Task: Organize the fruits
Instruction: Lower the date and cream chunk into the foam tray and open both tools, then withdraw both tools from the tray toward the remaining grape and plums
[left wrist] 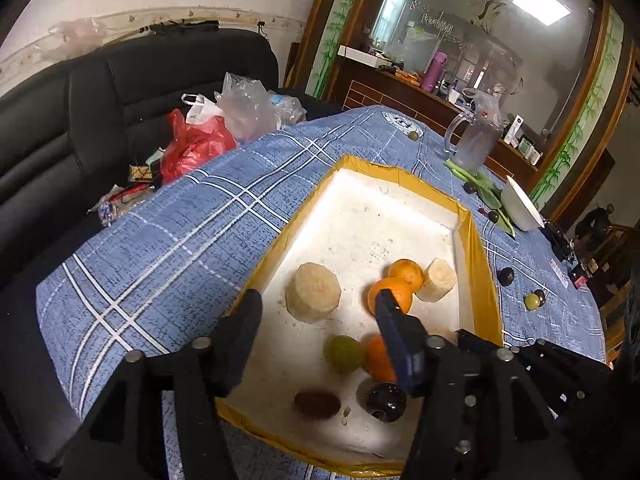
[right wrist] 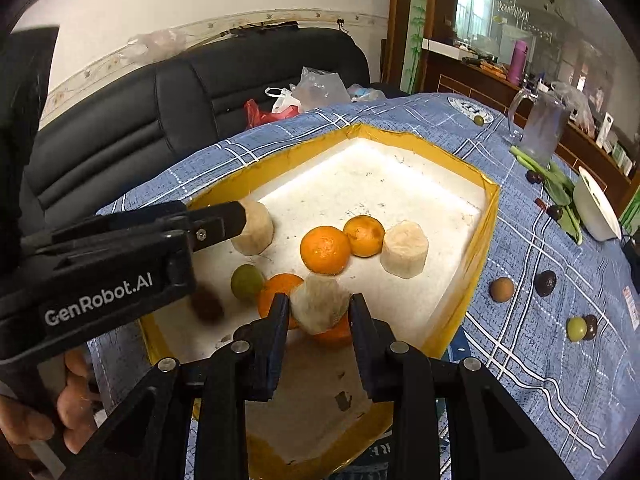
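At the bottom centre of the right wrist view, the right gripper (right wrist: 319,312) holds a pale peeled chunk (right wrist: 318,306) in its jaws, over the white tray (right wrist: 400,184). The left gripper (left wrist: 316,312) hangs above it, jaws wide and empty, oranges (right wrist: 325,249) below.

Left gripper (left wrist: 316,312) jaws apart over white tray (left wrist: 360,208), oranges (left wrist: 404,272), green fruit (left wrist: 343,353) inside

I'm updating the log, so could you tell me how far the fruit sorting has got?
Roughly halfway. Already in the tray: oranges, two peeled chunks, a green fruit. In hand: the right gripper holds another peeled piece above the tray; the left gripper is open. Left: loose fruits on the tablecloth.
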Tool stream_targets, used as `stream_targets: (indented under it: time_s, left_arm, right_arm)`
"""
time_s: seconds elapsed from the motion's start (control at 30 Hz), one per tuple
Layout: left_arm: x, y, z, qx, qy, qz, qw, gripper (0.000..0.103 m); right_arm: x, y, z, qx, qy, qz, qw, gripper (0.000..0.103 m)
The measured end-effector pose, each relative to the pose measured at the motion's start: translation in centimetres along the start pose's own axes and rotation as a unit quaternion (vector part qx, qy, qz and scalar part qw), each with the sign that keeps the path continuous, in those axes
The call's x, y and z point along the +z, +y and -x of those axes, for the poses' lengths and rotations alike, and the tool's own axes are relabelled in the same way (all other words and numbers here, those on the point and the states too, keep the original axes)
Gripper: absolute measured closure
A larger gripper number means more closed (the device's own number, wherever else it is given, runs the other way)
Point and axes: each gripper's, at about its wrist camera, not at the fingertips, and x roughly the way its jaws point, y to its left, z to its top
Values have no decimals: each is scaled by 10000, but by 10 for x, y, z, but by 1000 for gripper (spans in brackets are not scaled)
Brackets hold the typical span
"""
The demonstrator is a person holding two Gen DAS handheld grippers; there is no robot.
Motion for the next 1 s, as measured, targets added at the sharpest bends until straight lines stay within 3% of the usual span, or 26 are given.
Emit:
stream_targets:
  time_s: [0.1, 0.27, 0.4, 1.0]
  left_arm:
    - [1, -3, 6, 113, -77, -94, 9999, 42]
    - [0, -10, 16, 276, -195, -266, 9991, 41]
    - [-3, -21, 26, 406, -310, -515, 9974, 38]
    - [-25, -82, 79, 295, -731, -1343, 9878, 27]
  right_arm:
    - [-1, 3, 6, 2, -110, 44, 9999, 50]
    - [-3, 6, 22, -167, -338, 142, 9992, 44]
    - [-10, 2, 40, -304, -529, 67, 9981, 33]
    - [-55, -46, 101, -529, -841, -819, 9917, 26]
